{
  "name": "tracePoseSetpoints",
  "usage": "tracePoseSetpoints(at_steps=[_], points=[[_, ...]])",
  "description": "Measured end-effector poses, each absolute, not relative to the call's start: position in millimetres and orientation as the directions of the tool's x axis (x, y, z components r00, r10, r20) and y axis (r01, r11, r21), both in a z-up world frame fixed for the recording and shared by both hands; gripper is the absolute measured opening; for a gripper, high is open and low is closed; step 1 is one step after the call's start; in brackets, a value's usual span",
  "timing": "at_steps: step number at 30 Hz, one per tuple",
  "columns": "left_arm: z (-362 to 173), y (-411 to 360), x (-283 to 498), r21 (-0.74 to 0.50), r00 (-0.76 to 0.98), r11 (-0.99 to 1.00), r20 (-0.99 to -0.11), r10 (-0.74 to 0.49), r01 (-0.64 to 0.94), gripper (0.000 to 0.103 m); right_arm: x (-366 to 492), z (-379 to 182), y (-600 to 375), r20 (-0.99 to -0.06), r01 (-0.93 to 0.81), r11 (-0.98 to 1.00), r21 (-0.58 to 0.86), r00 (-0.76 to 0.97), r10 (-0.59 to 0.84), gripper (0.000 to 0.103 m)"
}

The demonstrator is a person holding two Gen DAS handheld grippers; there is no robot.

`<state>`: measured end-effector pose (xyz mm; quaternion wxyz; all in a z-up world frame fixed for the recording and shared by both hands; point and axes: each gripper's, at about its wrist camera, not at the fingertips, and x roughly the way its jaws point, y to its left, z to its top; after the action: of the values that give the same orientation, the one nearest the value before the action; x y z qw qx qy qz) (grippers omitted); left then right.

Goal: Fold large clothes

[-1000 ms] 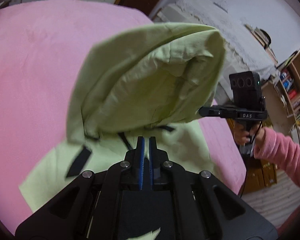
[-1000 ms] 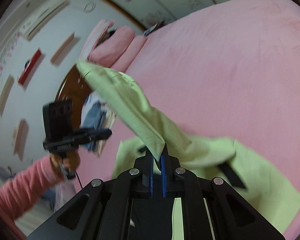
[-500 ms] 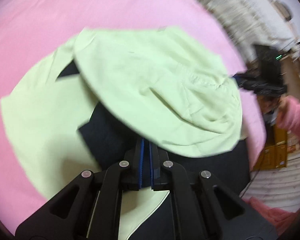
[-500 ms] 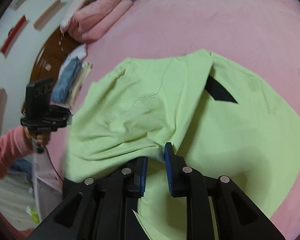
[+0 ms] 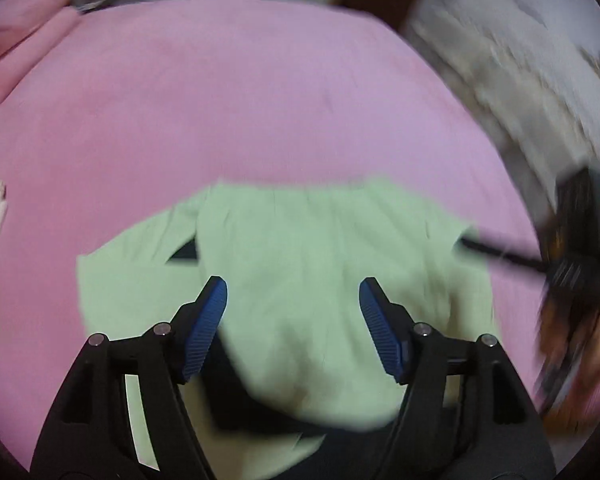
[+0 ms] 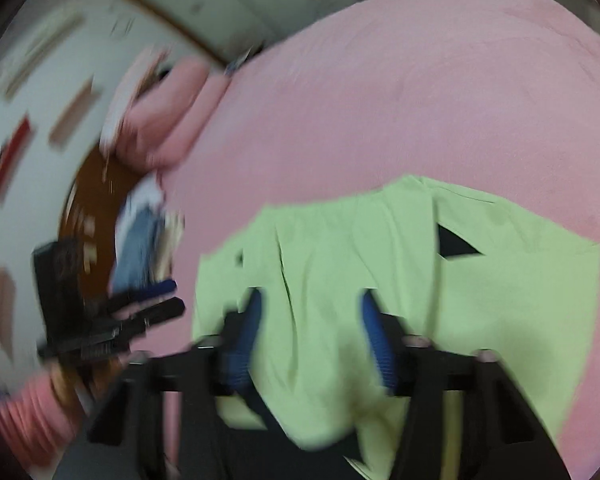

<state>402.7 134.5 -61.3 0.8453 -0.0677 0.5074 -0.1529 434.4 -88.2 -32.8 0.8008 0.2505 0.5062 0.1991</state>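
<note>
A light green garment [image 5: 300,272] with black patches lies on the pink bed [image 5: 240,100], its upper layer folded over the lower one. It also shows in the right wrist view [image 6: 400,280]. My left gripper [image 5: 293,292] is open and empty, just above the cloth. My right gripper [image 6: 310,306] is open and empty above the same cloth; this view is blurred. Each gripper shows in the other's view, the right one [image 5: 572,248] at the bed's right edge and the left one [image 6: 100,320] at its left.
Pink pillows [image 6: 164,120] and a stack of folded clothes [image 6: 144,240] lie at the head end of the bed. A white lace-covered piece of furniture [image 5: 520,80] stands beyond the bed's right side.
Both grippers, shut on the raised green cloth a second ago, carried it over, let it fall folded on the bed and now stand wide open.
</note>
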Motion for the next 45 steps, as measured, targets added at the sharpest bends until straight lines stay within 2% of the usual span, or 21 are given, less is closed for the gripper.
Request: tracePoseSetpoints(at_steps=[2, 3, 5, 8, 9, 12, 14, 16, 18, 21, 23, 25, 27, 29, 31, 34, 36, 37, 42, 45], points=[[-82, 121, 424, -0.286, 0.451, 0.951, -0.838, -0.307, 0.115, 0.064, 450, -52, -70, -0.697, -0.008, 0.781, 0.625, 0.444, 0.563, 0.020], [-91, 112, 435, -0.293, 0.463, 0.952, -0.834, -0.302, 0.093, 0.058, 458, -67, -62, -0.686, 0.020, 0.769, 0.639, 0.468, 0.558, 0.013], [-113, 103, 452, -0.301, 0.502, 0.953, -0.821, -0.273, 0.025, 0.055, 470, -93, -50, -0.668, 0.051, 0.758, 0.650, 0.513, 0.539, 0.008], [-150, 85, 476, -0.269, 0.486, 0.963, -0.839, -0.243, 0.018, 0.050, 486, -119, -37, -0.645, 0.064, 0.742, 0.667, 0.547, 0.534, 0.006], [-158, 82, 480, -0.246, 0.488, 0.969, -0.842, -0.229, 0.030, 0.042, 494, -125, -33, -0.640, 0.064, 0.735, 0.674, 0.548, 0.539, 0.006], [-188, 81, 491, -0.158, 0.479, 0.986, -0.862, -0.162, 0.049, 0.030, 510, -138, -24, -0.670, 0.033, 0.765, 0.643, 0.508, 0.541, 0.005], [-190, 89, 492, -0.177, 0.499, 0.980, -0.844, -0.198, 0.089, 0.027, 518, -150, -22, -0.710, 0.003, 0.804, 0.595, 0.472, 0.523, 0.004], [-191, 99, 492, -0.195, 0.518, 0.975, -0.826, -0.223, 0.108, 0.018, 520, -158, -30, -0.700, -0.019, 0.797, 0.603, 0.466, 0.541, 0.000], [-197, 113, 494, -0.202, 0.531, 0.976, -0.819, -0.215, 0.083, 0.001, 519, -159, -40, -0.682, -0.033, 0.795, 0.606, 0.494, 0.540, 0.000], [-205, 142, 503, -0.297, 0.542, 0.955, -0.800, -0.258, 0.016, 0.001, 513, -156, -56, -0.695, 0.022, 0.824, 0.566, 0.550, 0.463, 0.000], [-208, 149, 506, -0.311, 0.543, 0.950, -0.798, -0.262, 0.001, 0.001, 503, -147, -67, -0.739, 0.117, 0.889, 0.444, 0.609, 0.289, 0.000], [-205, 148, 506, -0.252, 0.548, 0.967, -0.812, -0.203, -0.016, 0.001, 497, -144, -79, -0.774, 0.222, 0.909, 0.352, 0.616, 0.149, 0.000], [-195, 145, 502, -0.148, 0.537, 0.987, -0.838, -0.094, -0.058, 0.001, 488, -140, -95, -0.809, 0.321, 0.912, 0.254, 0.588, 0.018, 0.000], [-188, 148, 491, -0.151, 0.519, 0.986, -0.850, -0.092, -0.073, 0.002, 477, -132, -108, -0.807, 0.363, 0.884, 0.293, 0.591, 0.025, 0.000], [-181, 141, 474, -0.244, 0.500, 0.969, -0.845, -0.191, -0.041, 0.002, 461, -116, -110, -0.761, 0.351, 0.844, 0.406, 0.641, 0.099, 0.000], [-177, 128, 450, -0.333, 0.479, 0.943, -0.828, -0.290, -0.005, 0.002, 441, -95, -78, -0.674, 0.190, 0.818, 0.542, 0.680, 0.289, 0.000], [-184, 118, 433, -0.402, 0.455, 0.915, -0.823, -0.339, -0.046, 0.002, 433, -97, -43, -0.641, 0.081, 0.772, 0.631, 0.614, 0.460, 0.000], [-192, 114, 426, -0.418, 0.432, 0.904, -0.834, -0.343, -0.089, 0.002, 430, -101, -29, -0.644, 0.065, 0.759, 0.648, 0.578, 0.500, 0.000], [-212, 107, 392, -0.408, 0.418, 0.893, -0.857, -0.302, -0.191, 0.002, 406, -138, 9, -0.725, 0.153, 0.759, 0.633, 0.459, 0.513, 0.000], [-215, 118, 391, -0.384, 0.428, 0.899, -0.863, -0.269, -0.209, 0.001, 393, -160, -11, -0.800, 0.238, 0.801, 0.550, 0.423, 0.424, 0.000]])
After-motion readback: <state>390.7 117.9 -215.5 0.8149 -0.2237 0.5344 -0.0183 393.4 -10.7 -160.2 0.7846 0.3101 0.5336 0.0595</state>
